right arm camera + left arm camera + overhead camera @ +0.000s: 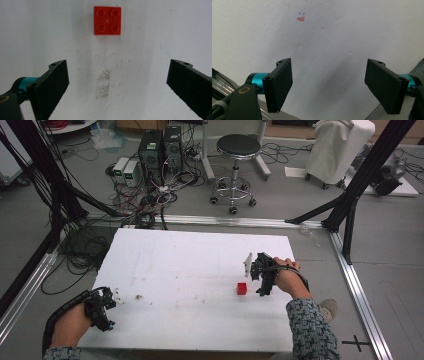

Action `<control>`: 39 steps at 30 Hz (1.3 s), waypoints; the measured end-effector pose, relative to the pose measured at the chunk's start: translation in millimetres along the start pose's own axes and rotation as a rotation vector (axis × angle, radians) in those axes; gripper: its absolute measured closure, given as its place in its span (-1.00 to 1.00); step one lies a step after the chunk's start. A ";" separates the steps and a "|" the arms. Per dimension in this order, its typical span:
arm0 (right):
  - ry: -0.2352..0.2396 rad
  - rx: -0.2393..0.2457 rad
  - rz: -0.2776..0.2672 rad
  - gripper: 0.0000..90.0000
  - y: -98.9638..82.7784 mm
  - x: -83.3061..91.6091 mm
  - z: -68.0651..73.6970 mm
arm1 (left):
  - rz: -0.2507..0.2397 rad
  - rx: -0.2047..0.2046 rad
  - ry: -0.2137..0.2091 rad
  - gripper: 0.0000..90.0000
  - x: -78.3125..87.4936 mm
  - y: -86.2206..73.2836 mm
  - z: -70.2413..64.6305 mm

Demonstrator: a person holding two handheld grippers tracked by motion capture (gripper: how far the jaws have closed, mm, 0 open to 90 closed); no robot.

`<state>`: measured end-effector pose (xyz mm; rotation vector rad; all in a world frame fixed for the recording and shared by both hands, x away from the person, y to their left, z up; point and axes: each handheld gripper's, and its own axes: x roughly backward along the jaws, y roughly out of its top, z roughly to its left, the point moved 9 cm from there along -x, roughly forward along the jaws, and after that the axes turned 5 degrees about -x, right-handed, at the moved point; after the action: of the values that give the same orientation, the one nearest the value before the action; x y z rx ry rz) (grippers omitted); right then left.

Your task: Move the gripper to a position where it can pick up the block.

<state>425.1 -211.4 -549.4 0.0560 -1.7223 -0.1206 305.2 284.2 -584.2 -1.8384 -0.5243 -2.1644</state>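
One red brick (242, 288) sits on the white table (190, 255), right of centre, studs up; four studs (107, 20) count clearly in the right gripper view. It lies flat, square to that camera, and nothing touches it.

Right gripper (254, 269): held over the table's right side, just beside the brick on its far right. Jaws wide apart, nothing between them. In its own view the brick lies ahead of the jaws, roughly centred between them but beyond their tips. A grey smudge (103, 83) marks the table surface between jaws and brick.

Left gripper (111, 296): near the table's left edge, well apart from the brick. Jaws wide, empty. Its view looks at bare white surface with a small orange-and-blue mark (300, 18) farther off.

Table surface scuffed; a small dark spot (138, 297) lies just right of the left gripper. Beyond the table: a stool (237, 155) and a tangle of cables (150, 200) on the floor.
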 end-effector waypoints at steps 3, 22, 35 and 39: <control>0.012 0.011 0.005 -0.92 6.7 -6.5 0.5 | -0.001 0.001 0.000 -0.50 0.0 -0.1 0.1; 0.044 0.038 0.013 -0.92 30.7 -36.5 2.2 | 0.003 -0.006 -0.004 -0.50 -1.5 0.6 -0.1; 0.081 0.054 0.067 -0.92 34.1 -56.5 6.0 | 0.000 -0.006 -0.005 -0.50 -1.6 0.9 -0.2; 0.088 0.040 0.066 -0.92 34.3 -59.9 6.6 | 0.001 -0.007 -0.004 -0.50 -1.8 0.8 -0.1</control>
<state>429.0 -170.6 -605.4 0.0332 -1.6365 -0.0344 305.7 283.3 -585.9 -1.8473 -0.5177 -2.1650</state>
